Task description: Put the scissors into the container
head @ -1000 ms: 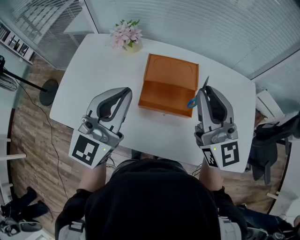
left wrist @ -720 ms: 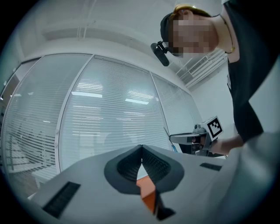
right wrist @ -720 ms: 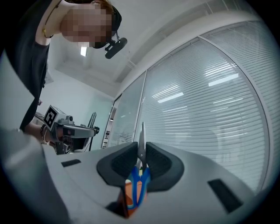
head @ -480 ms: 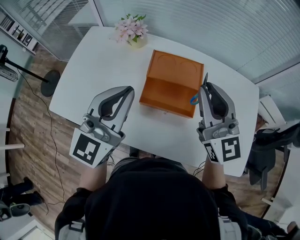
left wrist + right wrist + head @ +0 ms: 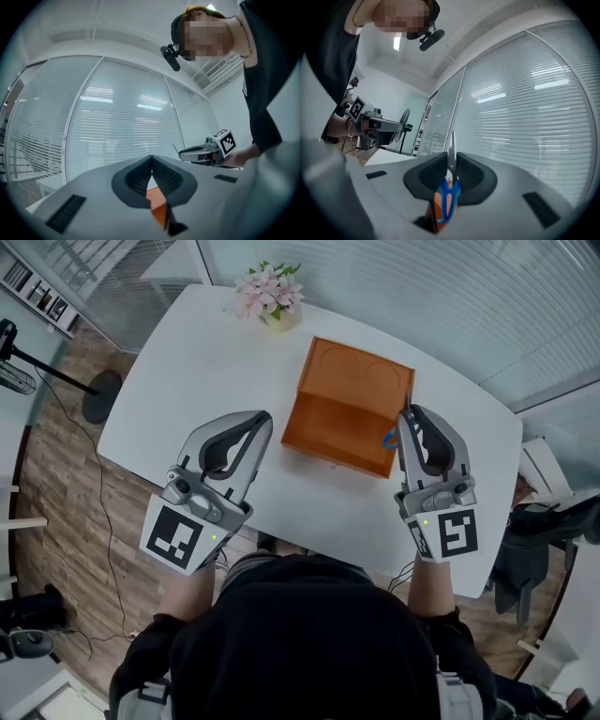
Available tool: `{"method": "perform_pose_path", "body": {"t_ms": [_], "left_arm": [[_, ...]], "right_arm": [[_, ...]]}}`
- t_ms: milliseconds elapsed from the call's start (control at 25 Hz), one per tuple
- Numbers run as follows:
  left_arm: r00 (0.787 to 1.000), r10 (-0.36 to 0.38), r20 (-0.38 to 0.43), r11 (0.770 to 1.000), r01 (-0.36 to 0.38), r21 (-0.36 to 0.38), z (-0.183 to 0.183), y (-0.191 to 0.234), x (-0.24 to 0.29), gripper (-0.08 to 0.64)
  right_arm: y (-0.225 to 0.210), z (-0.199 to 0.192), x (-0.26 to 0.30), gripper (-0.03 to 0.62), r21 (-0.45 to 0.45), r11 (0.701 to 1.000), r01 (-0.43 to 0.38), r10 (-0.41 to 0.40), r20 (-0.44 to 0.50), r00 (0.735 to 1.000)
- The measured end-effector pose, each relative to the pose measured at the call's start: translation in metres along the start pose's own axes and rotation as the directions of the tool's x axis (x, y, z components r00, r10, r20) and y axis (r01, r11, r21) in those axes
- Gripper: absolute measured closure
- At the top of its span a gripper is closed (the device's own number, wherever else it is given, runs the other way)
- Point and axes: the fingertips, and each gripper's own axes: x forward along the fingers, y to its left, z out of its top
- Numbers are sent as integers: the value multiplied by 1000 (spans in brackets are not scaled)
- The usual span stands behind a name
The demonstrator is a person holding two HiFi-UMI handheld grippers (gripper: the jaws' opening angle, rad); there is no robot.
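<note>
The orange wooden container (image 5: 349, 395) lies open on the white table (image 5: 192, 362), its shallow tray facing up. My right gripper (image 5: 409, 414) hovers at the container's right edge, shut on the scissors (image 5: 388, 440). Their blue handles hang below the jaws and the thin blade tip points away over the box. In the right gripper view the scissors (image 5: 451, 161) stand upright between the pads, blade up and blue-and-orange handles below. My left gripper (image 5: 260, 420) hangs just left of the container with its pads touching and nothing between them. The left gripper view shows an orange corner of the container (image 5: 159, 211) below my left gripper (image 5: 151, 159).
A small pot of pink flowers (image 5: 270, 298) stands at the table's far edge. A fan stand (image 5: 98, 395) is on the wooden floor to the left. A chair with dark clothing (image 5: 548, 521) is to the right. Glass walls with blinds surround the table.
My right gripper with the scissors has sunk a little and edged closer to the container's right side. The left gripper has stayed where it was.
</note>
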Motion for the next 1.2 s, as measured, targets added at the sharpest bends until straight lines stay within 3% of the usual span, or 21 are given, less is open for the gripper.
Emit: {"method": "perform_pose_path", "body": {"t_ms": [280, 760, 1000, 1200], "left_arm": [[1000, 12, -3, 1000, -12, -8, -4, 3, -1, 546], [999, 52, -14, 999, -52, 3, -4, 15, -15, 546], [998, 60, -15, 998, -60, 3, -3, 16, -20, 546], [998, 68, -17, 998, -68, 5, -3, 18, -24, 546]], "right_arm": [[7, -13, 8, 528, -62, 998, -32, 30, -37, 999], [24, -28, 25, 528, -98, 991, -91, 84, -70, 994], [34, -37, 31, 528, -69, 990, -122, 115, -94, 989], [42, -51, 35, 528, -119, 979, -167, 150, -136, 979]]}}
